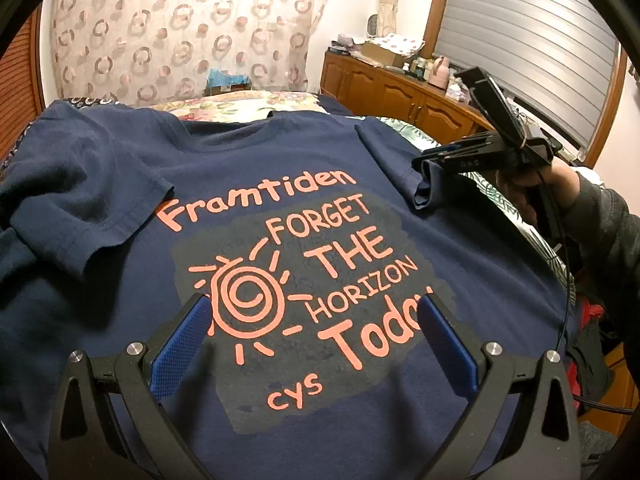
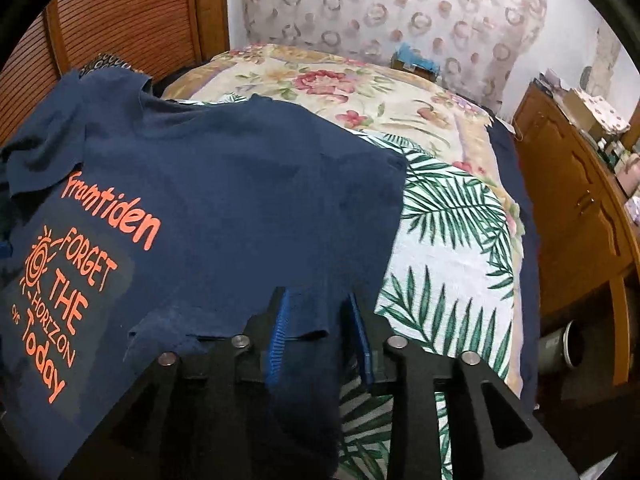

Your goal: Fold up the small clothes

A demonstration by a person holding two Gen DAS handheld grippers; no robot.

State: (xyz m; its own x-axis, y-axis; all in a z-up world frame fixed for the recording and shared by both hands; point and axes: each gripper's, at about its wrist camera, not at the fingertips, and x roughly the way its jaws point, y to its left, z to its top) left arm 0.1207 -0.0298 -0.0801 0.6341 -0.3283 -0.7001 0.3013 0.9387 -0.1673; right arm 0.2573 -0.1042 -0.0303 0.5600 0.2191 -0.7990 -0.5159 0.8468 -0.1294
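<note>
Left wrist view: navy T-shirt (image 1: 280, 184) spread print-up on floral bedding (image 1: 224, 110); left gripper (image 1: 316, 320) over the orange print, jaws wide apart, nothing between; right gripper (image 2: 318, 312) at the sleeve (image 2: 304, 320), jaws part-open, cloth between, pads not pressing.
</note>
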